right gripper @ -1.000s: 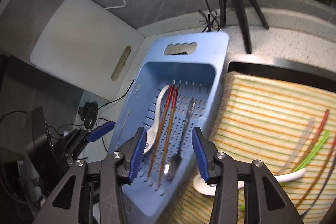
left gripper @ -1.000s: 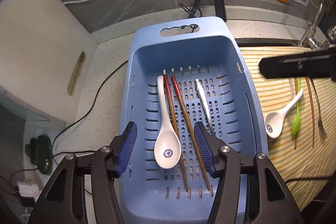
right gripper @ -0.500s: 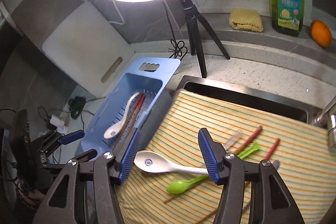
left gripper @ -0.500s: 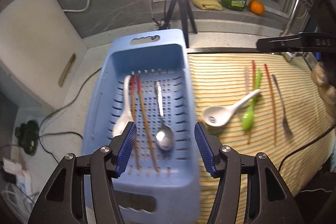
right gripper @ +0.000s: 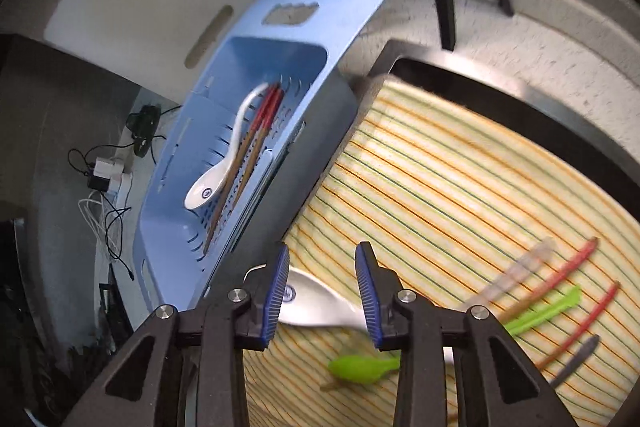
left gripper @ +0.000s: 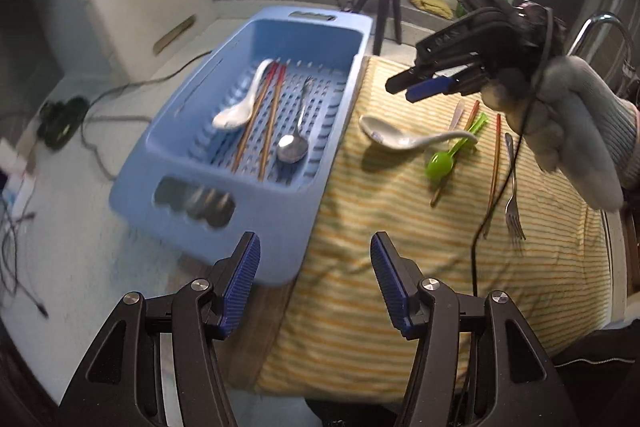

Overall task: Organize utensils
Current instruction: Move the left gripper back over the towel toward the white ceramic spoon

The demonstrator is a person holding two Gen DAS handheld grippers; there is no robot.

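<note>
Spoon [right gripper: 320, 303] between right gripper [right gripper: 322, 291] pads, untouched

Left gripper [left gripper: 315, 283] view shifts off the blue basket [left gripper: 224, 203]: a second ago its fingers framed the basket floor, now they frame the basket's near corner and the striped cloth [left gripper: 400, 227]. Jaws at the same spread, nothing between them.

Right gripper [right gripper: 322, 291] drops from its high view half a second ago to just above the cloth. Its jaws have just been closing; the white ceramic spoon [right gripper: 320, 303] on the cloth now lies between the fingertips, contact unclear through blur. In the left wrist view the right gripper [left gripper: 416, 87], held by a gloved hand [left gripper: 572, 131], now hangs over that spoon [left gripper: 396, 139].
</note>
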